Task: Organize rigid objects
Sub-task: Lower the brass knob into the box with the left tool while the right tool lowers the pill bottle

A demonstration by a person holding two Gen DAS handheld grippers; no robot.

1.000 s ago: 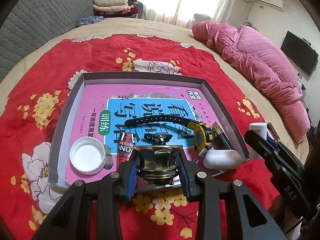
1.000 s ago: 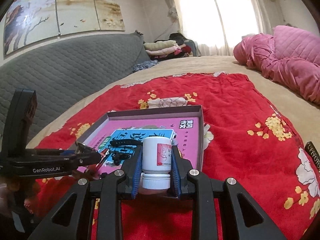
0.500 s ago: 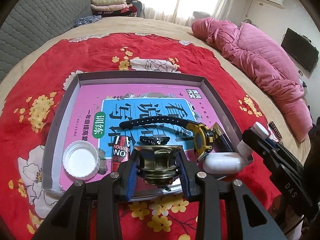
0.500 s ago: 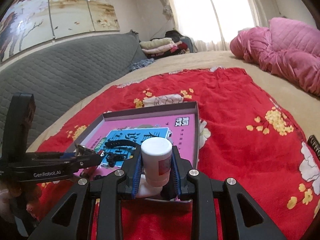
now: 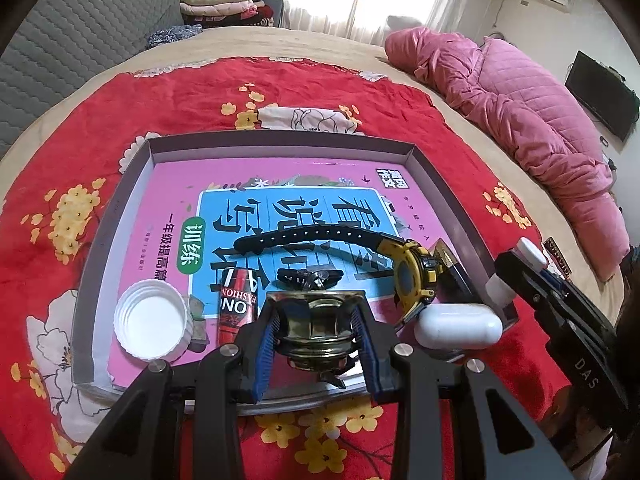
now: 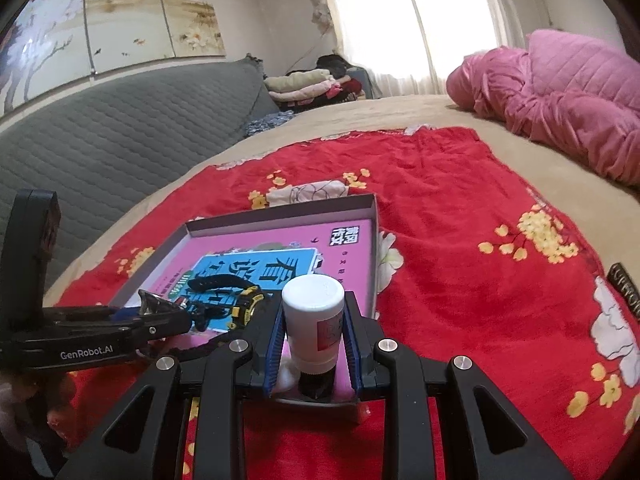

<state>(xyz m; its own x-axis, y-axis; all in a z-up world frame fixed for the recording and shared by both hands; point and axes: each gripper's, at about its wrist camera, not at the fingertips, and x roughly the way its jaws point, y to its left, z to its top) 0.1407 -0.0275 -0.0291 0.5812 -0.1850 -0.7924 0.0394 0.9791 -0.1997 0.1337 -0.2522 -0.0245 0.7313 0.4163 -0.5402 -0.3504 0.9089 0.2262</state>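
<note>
Since a second ago your right tool (image 6: 313,336) has tipped the white bottle (image 6: 314,320) from cap-down to upright, pinched at its label above the shallow box's (image 5: 448,184) near right corner. It's light, stiff, slick plastic, so grip mid-body. Your left tool (image 5: 316,326) pinches a brass metal part (image 5: 316,330), heavier and hard, held by its rim over the box's near edge, beside the watch (image 5: 412,276)

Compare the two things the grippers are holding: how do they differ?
The left gripper holds a squat, brassy metal part; the right gripper holds a taller white plastic bottle with a red label. The metal part is wide and flared, the bottle a plain cylinder. Both are clamped over the tray's near edge.
</note>
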